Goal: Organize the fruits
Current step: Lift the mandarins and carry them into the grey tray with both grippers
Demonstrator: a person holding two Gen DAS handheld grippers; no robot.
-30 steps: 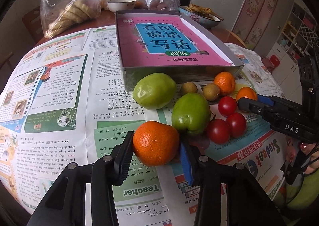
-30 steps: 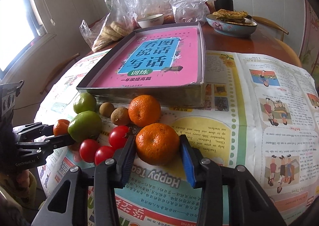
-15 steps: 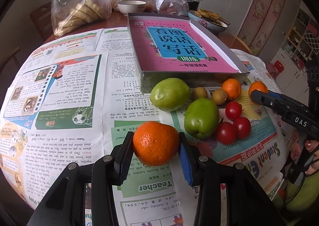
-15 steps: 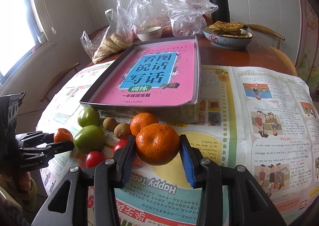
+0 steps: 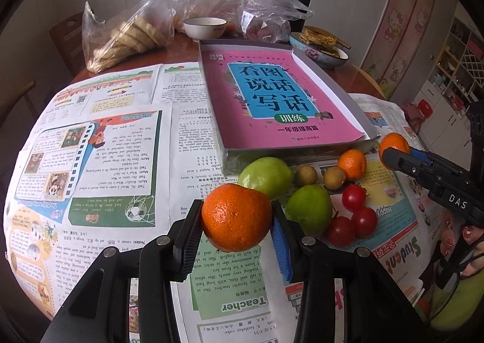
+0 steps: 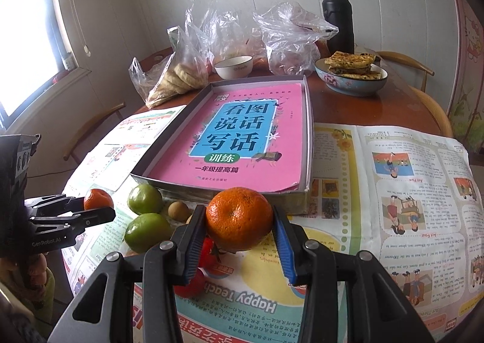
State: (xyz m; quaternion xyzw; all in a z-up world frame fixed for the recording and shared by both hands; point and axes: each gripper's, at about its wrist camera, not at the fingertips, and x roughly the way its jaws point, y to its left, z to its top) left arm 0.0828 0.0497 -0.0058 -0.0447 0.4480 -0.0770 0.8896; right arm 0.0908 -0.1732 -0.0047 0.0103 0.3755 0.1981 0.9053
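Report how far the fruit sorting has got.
Done: nothing looks sorted; the grey tray holds only a pink book.
In hand: the left gripper and right gripper each hold a mandarin, and, clear of the newspaper.
Left: one mandarin, two green fruits, two small brown fruits and three cherry tomatoes remain clustered before the tray.
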